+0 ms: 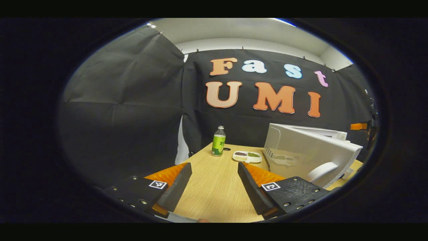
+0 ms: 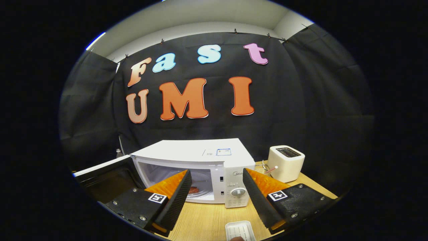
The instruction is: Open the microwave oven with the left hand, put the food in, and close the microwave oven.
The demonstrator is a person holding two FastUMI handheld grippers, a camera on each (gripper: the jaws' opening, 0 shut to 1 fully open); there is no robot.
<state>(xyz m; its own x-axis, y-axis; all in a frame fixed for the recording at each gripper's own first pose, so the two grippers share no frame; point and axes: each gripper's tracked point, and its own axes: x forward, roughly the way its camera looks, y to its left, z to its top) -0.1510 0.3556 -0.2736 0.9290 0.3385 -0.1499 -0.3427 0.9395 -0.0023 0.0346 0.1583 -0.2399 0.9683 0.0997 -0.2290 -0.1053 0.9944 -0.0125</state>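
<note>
**Microwave door open, food on the turntable, both sets of fingers wide and empty**

From the right gripper view I have the right gripper (image 2: 216, 195) hovering above the wooden worktop (image 2: 207, 221), its fingers (image 2: 175, 197) spread wide with nothing between them. Straight ahead, framed in the gap between the fingers, sits the white microwave oven (image 2: 200, 167). Its door (image 2: 107, 179) is swung open to the left, and I can see a dark reddish piece of food (image 2: 194, 190) lying on the glass turntable inside the cavity, just past my left finger's tip. The control panel with its dial (image 2: 238, 192) lies near the right finger. A cream toaster (image 2: 286, 162) stands to the right of the oven, apart from it. At the near edge, a small white tray (image 2: 239, 230) rests on the worktop below the fingers.

From the left gripper view, the left gripper (image 1: 214, 184) also stands wide and holds nothing. The open door's white outer face, with its rounded handle (image 1: 322, 171), is just right of my right finger; I cannot tell whether they touch. Farther off on the worktop stand a green-labelled bottle (image 1: 218, 141) and a divided white dish (image 1: 247, 156) holding bits of food, well beyond the fingertips.
</note>
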